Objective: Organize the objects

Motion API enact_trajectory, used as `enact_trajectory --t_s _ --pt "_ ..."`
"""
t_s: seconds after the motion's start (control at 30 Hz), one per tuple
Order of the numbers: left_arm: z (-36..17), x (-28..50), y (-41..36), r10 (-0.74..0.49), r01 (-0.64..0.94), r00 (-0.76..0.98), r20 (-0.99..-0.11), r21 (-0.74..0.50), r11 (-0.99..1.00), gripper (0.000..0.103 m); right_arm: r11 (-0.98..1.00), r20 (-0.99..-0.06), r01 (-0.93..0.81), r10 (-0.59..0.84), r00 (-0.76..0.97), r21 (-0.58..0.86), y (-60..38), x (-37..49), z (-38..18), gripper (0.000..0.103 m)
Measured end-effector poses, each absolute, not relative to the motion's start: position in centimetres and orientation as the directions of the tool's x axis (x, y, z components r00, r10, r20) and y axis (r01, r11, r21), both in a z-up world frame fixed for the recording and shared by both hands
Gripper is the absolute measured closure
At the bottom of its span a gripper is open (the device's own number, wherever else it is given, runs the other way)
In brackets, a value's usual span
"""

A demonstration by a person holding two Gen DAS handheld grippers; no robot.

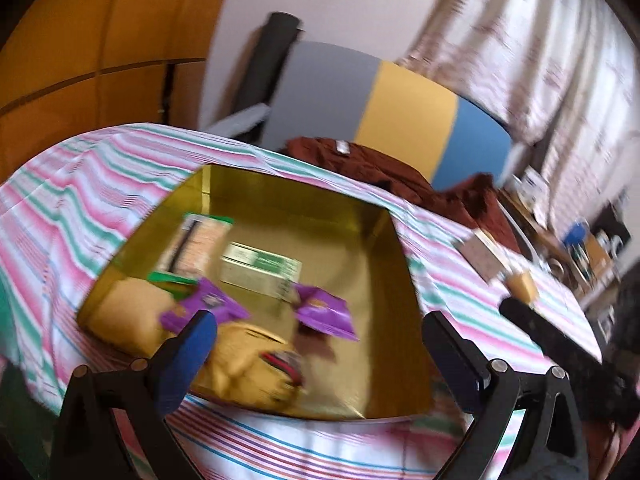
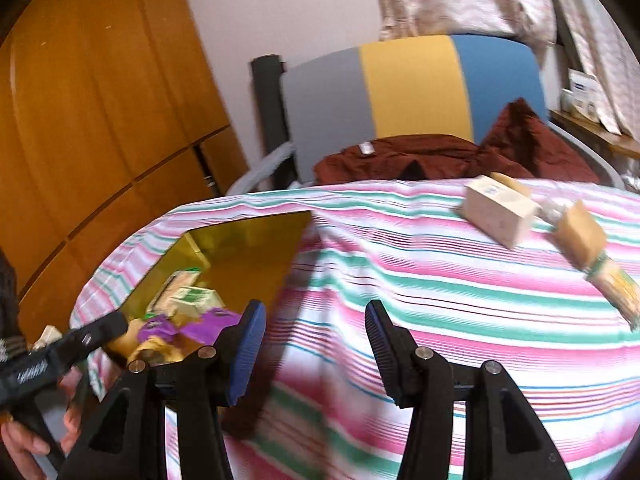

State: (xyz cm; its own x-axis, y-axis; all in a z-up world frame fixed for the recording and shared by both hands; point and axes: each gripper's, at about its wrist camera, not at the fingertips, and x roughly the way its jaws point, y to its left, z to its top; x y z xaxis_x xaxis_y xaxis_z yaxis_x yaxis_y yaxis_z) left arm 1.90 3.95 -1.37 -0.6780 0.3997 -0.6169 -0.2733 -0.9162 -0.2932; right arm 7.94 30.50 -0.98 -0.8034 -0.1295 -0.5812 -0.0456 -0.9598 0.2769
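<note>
A gold box (image 1: 360, 208) sits open on the striped tablecloth (image 1: 80, 184). Inside lie a green-and-white carton (image 1: 260, 272), an orange-and-green packet (image 1: 204, 240), two purple packets (image 1: 324, 312) and a yellow bag (image 1: 248, 368). My left gripper (image 1: 320, 344) hovers over the box's near edge, open and holding nothing. My right gripper (image 2: 314, 340) is open over bare cloth to the right of the gold box (image 2: 248, 236), with nothing between its pads. Far right on the cloth lie a beige carton (image 2: 500, 212), a tan packet (image 2: 580, 236) and a green-banded bundle (image 2: 616, 292).
Behind the table stands a chair (image 2: 408, 88) with a grey, yellow and blue back, and a maroon cloth (image 2: 420, 156) is draped on it. A wooden wardrobe (image 2: 100, 120) is at the left and curtains (image 1: 540, 52) at the right. A hand (image 2: 24, 440) holds the left gripper's handle.
</note>
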Motion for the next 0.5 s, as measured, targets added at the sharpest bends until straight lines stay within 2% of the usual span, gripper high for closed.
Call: enact_trajectory --t_s 0.3,0.5 --pt "-1.6 4.7 8.5 0.484 -0.447 -0.609 -0.629 -0.231 -0.864 0.0 -0.968 -0.672 -0.17 0.003 -0.74 0.183 36.7 9.1 -3.8 0.051" --pt "-1.8 5.8 10.5 0.517 -0.483 -0.56 -0.647 -0.252 -0.838 0.0 -0.932 -0.684 -0.357 0.221 -0.695 0.063 45.3 9.4 -4.0 0.051"
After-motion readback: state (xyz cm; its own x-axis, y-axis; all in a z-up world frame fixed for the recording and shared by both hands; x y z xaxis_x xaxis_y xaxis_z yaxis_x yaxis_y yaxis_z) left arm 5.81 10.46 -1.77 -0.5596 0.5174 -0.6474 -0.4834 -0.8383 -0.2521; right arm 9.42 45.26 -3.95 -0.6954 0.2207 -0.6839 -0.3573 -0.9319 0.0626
